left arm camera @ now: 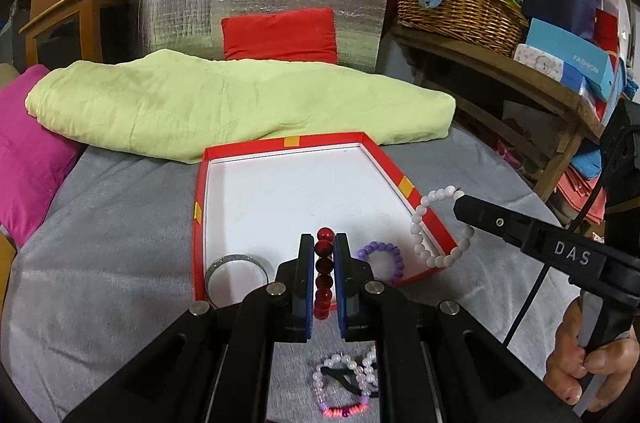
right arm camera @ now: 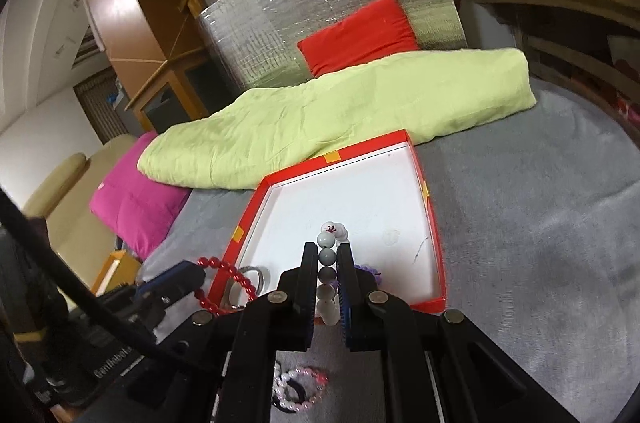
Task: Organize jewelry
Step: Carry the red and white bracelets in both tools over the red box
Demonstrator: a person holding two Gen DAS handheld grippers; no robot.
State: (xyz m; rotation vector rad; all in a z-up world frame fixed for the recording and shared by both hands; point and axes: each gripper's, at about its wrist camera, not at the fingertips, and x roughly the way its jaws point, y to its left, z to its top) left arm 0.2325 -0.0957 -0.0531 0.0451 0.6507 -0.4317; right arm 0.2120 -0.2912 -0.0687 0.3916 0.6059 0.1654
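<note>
Left wrist view
Left gripper (left arm camera: 324, 251): clamped on the red bracelet (left arm camera: 324, 275), which stands edge-on between the two fingers, its top bead above the tips, over the near part of the tray.
Tray (left arm camera: 208, 159): red rim, white floor, lying on the grey cover (left arm camera: 100, 223).
Bangle (left arm camera: 236, 269): silver, in the tray's near left corner.
Purple bracelet (left arm camera: 386, 259): small, in the tray near its near right corner, just right of the left gripper.
Right gripper (left arm camera: 460, 201): comes in from the right, closed on the white bracelet (left arm camera: 436, 227), which hangs from its tip across the tray's right rim.
Hand (left arm camera: 588, 367): lower right, wrapped round the right gripper's handle.
Bead pile (left arm camera: 348, 387): white, pink and black strands on the cover, near side of the tray, below the left gripper.
Green blanket (left arm camera: 240, 103): folded, beyond the tray, touching its far rim.

Right wrist view
Right gripper (right arm camera: 328, 251): pressed together on the white bracelet (right arm camera: 328, 263), beads stacked between the fingers, above the tray (right arm camera: 434, 223).
Left gripper (right arm camera: 200, 269): at lower left, closed on the red bracelet (right arm camera: 224, 287) beside the tray's near left corner.
Bangle (right arm camera: 256, 277): partly seen behind the red bracelet.
Purple bracelet (right arm camera: 368, 269): only an edge shows past the right finger.
Bead pile (right arm camera: 300, 387): on the cover (right arm camera: 540, 223) beneath the gripper.
</note>
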